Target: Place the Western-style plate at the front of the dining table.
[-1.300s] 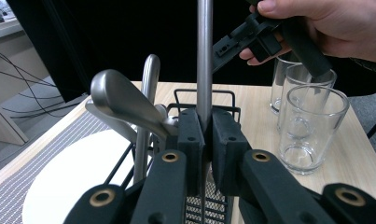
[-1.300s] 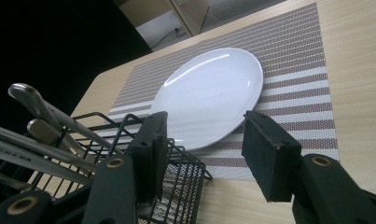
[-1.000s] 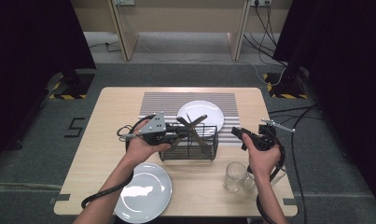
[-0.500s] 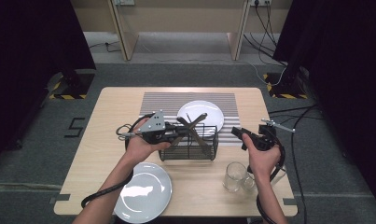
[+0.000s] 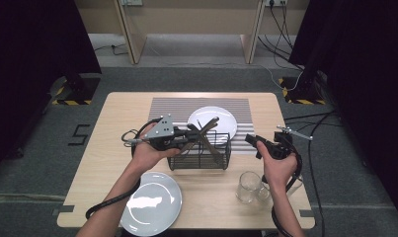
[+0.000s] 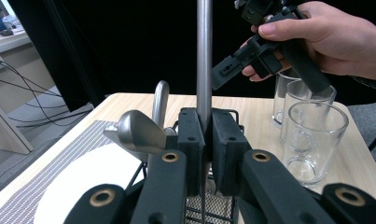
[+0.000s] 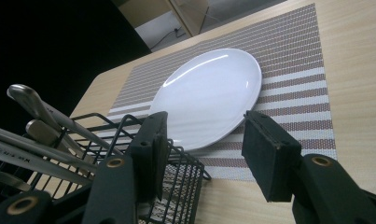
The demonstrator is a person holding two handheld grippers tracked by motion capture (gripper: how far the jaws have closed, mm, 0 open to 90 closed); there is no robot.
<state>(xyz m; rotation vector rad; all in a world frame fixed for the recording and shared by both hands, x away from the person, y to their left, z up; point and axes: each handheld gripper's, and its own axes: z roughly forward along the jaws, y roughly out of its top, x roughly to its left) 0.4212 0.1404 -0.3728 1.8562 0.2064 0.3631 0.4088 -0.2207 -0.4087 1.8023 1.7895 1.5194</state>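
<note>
Nothing moved; left tongs (image 6: 203, 140) clamp utensil handle (image 6: 204, 56).

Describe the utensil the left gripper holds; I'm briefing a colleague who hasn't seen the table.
Start at the wooden table, then find the black wire basket at its middle, just in front of the striped mat. Several steel utensils lean in it; the one meant is the thin round steel rod standing upright, clamped between the left gripper, while its neighbours lean free.
</note>
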